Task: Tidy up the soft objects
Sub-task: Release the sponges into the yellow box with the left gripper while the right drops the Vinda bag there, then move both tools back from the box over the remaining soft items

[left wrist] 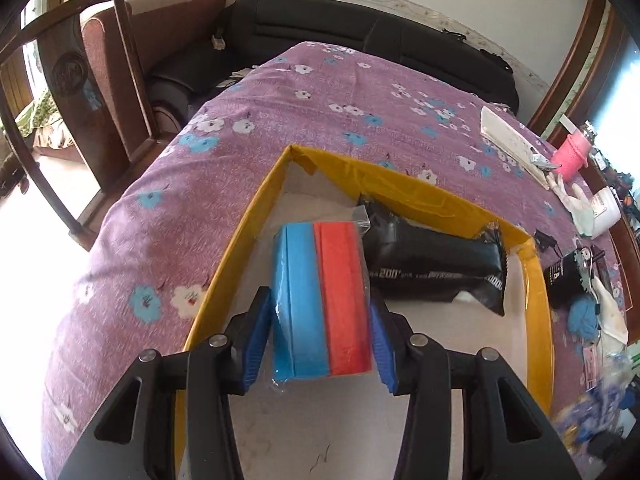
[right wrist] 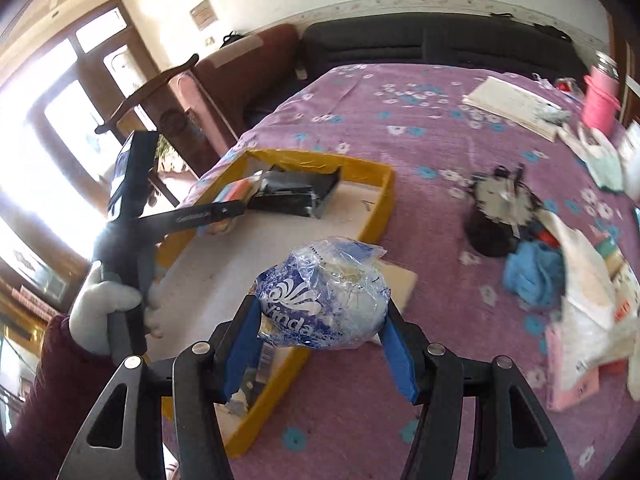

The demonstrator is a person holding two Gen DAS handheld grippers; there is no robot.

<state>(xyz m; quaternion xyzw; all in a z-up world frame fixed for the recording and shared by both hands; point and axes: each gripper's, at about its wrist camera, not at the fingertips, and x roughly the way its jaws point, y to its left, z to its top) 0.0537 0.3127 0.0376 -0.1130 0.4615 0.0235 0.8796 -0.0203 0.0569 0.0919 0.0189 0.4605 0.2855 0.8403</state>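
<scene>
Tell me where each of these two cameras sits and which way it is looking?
Left wrist view: sits on the left gripper, looking down along its jaws at a blue and red sponge pack clamped between them, over the yellow tray. Only the gripper shows.
Right wrist view: sits on the right gripper, looking down at a tissue pack in its jaws. It also shows the gloved left hand and sleeve.
Shared: the yellow tray, the black packet inside it, the purple flowered cloth, the pink cup.
</scene>
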